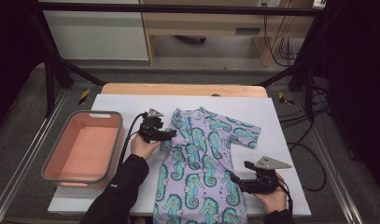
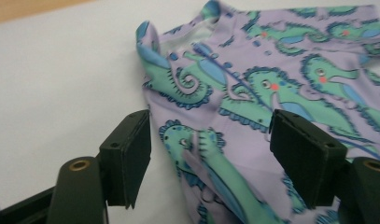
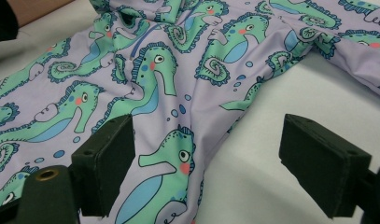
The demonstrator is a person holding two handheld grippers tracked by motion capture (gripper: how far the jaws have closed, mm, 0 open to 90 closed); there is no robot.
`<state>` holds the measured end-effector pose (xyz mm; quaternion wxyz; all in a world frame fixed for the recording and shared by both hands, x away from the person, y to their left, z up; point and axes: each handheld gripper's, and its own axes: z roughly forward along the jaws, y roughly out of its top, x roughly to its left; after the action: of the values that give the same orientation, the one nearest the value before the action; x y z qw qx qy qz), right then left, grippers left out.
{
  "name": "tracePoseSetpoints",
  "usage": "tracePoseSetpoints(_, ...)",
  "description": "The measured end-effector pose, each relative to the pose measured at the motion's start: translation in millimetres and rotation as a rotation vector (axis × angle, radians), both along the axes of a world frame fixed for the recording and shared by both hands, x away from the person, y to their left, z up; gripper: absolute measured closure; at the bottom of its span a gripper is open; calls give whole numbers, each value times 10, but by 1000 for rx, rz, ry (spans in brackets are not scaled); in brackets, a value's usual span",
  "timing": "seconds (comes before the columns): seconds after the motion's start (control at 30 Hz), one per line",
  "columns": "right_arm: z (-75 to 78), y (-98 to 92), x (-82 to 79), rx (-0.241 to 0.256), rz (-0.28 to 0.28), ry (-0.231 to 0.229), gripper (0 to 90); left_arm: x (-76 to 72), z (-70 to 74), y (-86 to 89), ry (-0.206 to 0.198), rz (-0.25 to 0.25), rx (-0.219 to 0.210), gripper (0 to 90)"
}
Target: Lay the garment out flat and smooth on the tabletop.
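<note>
We see both grippers spread wide: the left gripper (image 1: 171, 134) straddles the seahorse garment (image 1: 204, 168) at its edge, the right gripper (image 1: 235, 179) likewise. Closing shallow, we judge, pinches one layer and slips.

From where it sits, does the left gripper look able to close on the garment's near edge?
Probably yes. The left gripper has its jaws open, straddling the edge of the seahorse-print garment, with cloth already between them and nothing else lying in the gap.

No legible txt, labels or nos. anywhere (sleeve mark too small).
</note>
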<state>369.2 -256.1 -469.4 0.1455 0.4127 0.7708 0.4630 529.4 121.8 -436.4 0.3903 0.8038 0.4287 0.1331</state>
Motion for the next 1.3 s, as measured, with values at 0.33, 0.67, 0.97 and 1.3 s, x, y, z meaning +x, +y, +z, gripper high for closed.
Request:
tracePoseSetpoints(0.33, -3, 1, -1, -3, 2, 2, 187, -64, 72, 97, 45, -26, -12, 842)
tracePoseSetpoints(0.67, 6, 8, -3, -3, -6, 0, 187, -355, 405, 517, -153, 221, 94, 851)
tracePoseSetpoints(0.97, 3, 19, 0, -7, 0, 2, 187, -359, 273, 549, -125, 169, 23, 523)
tracePoseSetpoints(1.3, 0, 22, 0, -6, 6, 0, 188, 64, -135, 252, -77, 52, 97, 311)
